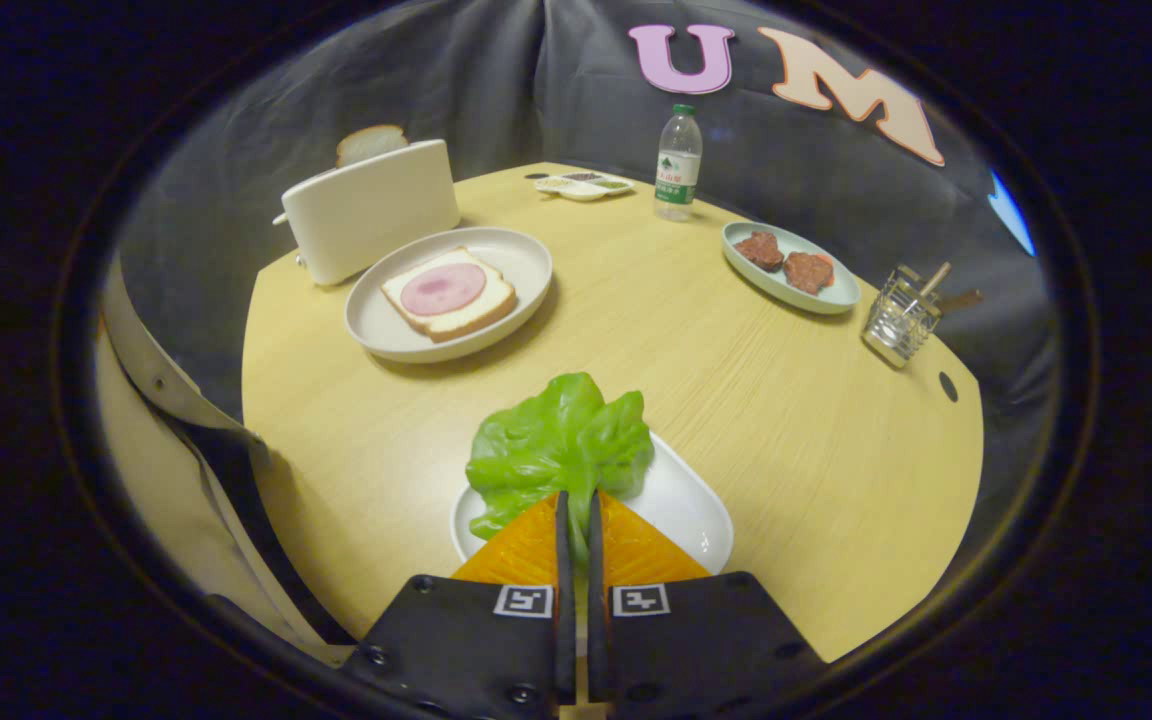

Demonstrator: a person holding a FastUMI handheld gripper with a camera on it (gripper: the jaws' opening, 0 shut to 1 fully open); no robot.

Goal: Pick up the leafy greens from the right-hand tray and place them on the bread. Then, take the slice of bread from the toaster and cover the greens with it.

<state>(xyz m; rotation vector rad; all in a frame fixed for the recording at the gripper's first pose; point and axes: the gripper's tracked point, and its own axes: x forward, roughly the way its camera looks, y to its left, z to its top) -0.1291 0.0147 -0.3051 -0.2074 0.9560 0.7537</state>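
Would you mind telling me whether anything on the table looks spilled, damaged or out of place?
Nothing stands out. The gripper is shut on the leafy greens over their tray; the plate with bread, toaster and bottle sit upright and tidy.

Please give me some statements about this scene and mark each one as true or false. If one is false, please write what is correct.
1. The hand-held gripper is closed on the leafy greens. True.
2. The bread on the round plate has nothing on it. False: the bread carries a pink slice of ham.
3. A slice of bread sticks out of the top of the toaster. True.
4. The water bottle lies on its side. False: it stands upright beyond the plates.
5. The oval dish near the wire holder holds two meat patties. True.
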